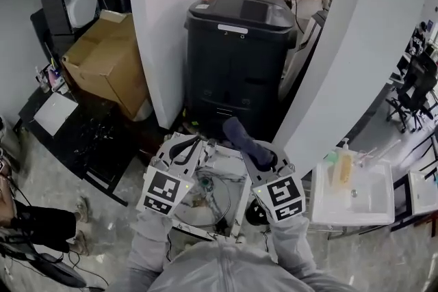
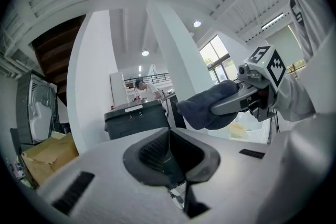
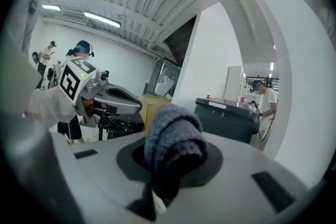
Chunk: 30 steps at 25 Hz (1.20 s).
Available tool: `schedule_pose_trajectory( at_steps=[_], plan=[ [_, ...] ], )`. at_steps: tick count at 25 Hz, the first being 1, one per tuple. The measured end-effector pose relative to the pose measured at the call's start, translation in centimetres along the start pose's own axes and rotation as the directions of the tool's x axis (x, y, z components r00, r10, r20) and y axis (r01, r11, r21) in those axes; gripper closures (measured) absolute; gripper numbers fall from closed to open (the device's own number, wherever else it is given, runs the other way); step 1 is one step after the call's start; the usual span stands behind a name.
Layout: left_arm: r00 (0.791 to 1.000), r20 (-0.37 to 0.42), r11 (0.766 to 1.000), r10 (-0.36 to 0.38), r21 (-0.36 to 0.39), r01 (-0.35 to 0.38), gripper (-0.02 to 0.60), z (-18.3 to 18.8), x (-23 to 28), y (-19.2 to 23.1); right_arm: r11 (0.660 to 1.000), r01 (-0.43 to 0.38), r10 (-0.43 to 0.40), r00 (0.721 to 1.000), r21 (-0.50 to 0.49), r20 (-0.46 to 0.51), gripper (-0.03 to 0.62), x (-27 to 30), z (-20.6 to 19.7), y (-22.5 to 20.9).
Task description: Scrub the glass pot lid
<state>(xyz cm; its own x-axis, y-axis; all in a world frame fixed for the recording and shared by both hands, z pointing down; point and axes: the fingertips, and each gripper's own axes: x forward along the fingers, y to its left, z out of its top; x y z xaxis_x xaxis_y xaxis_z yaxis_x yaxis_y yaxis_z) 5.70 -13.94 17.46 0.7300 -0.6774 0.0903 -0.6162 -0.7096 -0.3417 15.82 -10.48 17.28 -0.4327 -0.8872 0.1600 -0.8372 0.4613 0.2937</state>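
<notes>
The person's grey top [image 1: 219, 270] fills the bottom edge of the head view, with both sleeves reaching forward to the claws. The left claw [image 1: 183, 147] has its jaws pressed together with nothing between them, and it points up and away from the person. In the left gripper view the dark ribbed pads [image 2: 157, 152] meet along one seam.

The right claw [image 1: 259, 157], just beside the left one, is clamped on a folded dark blue cloth [image 1: 248, 142]. The cloth sticks out past the claw's tips as a thick rolled wad [image 3: 173, 139], with its long axis running along the jaws.

The glass pot lid [image 1: 204, 202] lies below and between the two claws, nearer the person than their tips, on a small white desk [image 1: 229, 162]. Neither claw touches it. It is round, so it has no long axis, and it lies roughly flat with its face turned up. It is clear glass with a thin rim. Things beneath show through it, and the claws cover its edges. I cannot tell where its knob sits.

Beyond the claw tips stands a black bin [image 1: 239, 51]. Past the left claw there is a cardboard box [image 1: 109, 61], and well to the right of the right claw a white basin stand [image 1: 352, 191].
</notes>
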Motion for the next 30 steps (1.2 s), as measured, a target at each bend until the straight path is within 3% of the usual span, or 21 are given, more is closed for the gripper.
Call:
schedule_pose_trajectory(
  at_steps=[20, 30],
  plan=[
    [0.999, -0.009, 0.999, -0.036, 0.017, 0.036, 0.552, -0.3, 0.7, -0.9, 1.0, -0.014, 0.014, 1.0, 0.015, -0.02, 0.519, -0.5, -1.0, -0.2],
    [0.998, 0.024, 0.999, -0.05, -0.004, 0.05, 0.552, 0.2, 1.2, -1.3, 1.0, 0.007, -0.006, 0.999, 0.026, -0.031, 0.519, -0.8, -1.2, -0.7]
  ],
)
